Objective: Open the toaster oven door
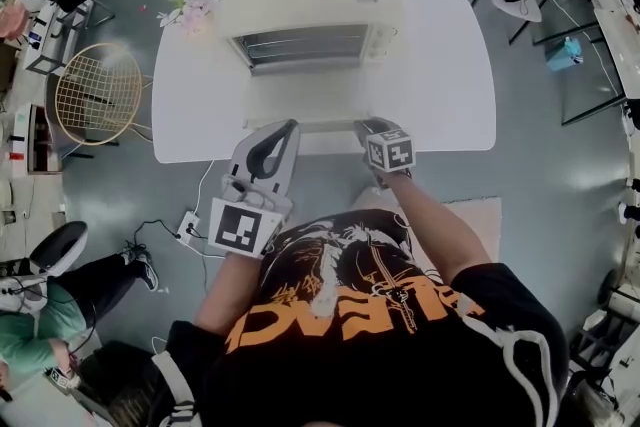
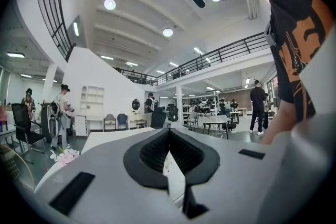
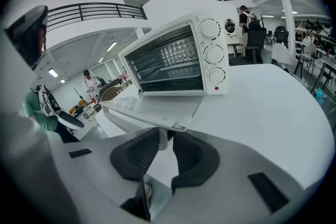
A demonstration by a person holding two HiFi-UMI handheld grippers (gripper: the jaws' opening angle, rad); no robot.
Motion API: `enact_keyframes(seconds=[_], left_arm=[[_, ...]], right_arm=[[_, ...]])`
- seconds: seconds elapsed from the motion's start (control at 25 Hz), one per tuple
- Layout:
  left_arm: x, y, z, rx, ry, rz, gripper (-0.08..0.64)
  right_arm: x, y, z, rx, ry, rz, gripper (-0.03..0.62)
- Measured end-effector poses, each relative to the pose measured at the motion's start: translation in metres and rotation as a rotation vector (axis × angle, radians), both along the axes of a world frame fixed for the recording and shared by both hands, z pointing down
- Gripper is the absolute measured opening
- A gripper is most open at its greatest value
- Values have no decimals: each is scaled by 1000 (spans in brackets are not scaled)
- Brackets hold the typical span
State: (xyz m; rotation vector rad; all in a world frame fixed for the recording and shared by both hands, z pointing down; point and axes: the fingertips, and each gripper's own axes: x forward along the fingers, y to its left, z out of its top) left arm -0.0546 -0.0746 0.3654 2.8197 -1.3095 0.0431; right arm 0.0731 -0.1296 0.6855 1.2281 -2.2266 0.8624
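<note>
A white toaster oven (image 1: pixel 310 0) stands at the back of a white table (image 1: pixel 440 65). Its glass door (image 1: pixel 300 103) hangs down flat toward me, and the wire racks inside show. In the right gripper view the oven (image 3: pixel 178 55) is straight ahead with the door (image 3: pixel 152 107) lowered. The door handle (image 3: pixel 176 126) lies between the pads of my right gripper (image 3: pixel 164 136), which is shut on it. From the head view, the right gripper (image 1: pixel 367 127) sits at the door's front right corner. My left gripper (image 1: pixel 288 128) hovers at the table's front edge, shut and empty, its view (image 2: pixel 169 131) pointing away over the table.
Three knobs (image 3: pixel 212 53) run down the oven's right side. Pink flowers (image 1: pixel 190 12) lie on the table's far left corner. A wire chair (image 1: pixel 97 93) stands to the left of the table, a power strip (image 1: pixel 188 227) lies on the floor, and a seated person (image 1: pixel 40 315) is lower left.
</note>
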Motion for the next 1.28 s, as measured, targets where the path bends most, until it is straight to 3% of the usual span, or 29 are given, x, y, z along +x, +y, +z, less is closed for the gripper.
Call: enact_keyframes(seconds=[0.6, 0.84, 1.08, 1.28], left_arm=[[-21, 1, 4, -14, -16, -63, 20], [-21, -1, 6, -7, -12, -59, 21], [-17, -4, 3, 4, -5, -31, 20], [-13, -6, 0, 11, 0, -10, 20]], right_arm=[[4, 25, 82, -245, 24, 44, 84], [4, 22, 90, -243, 54, 14, 84], [6, 34, 89, -297, 13, 14, 94], [20, 47, 69, -236, 7, 36, 92]])
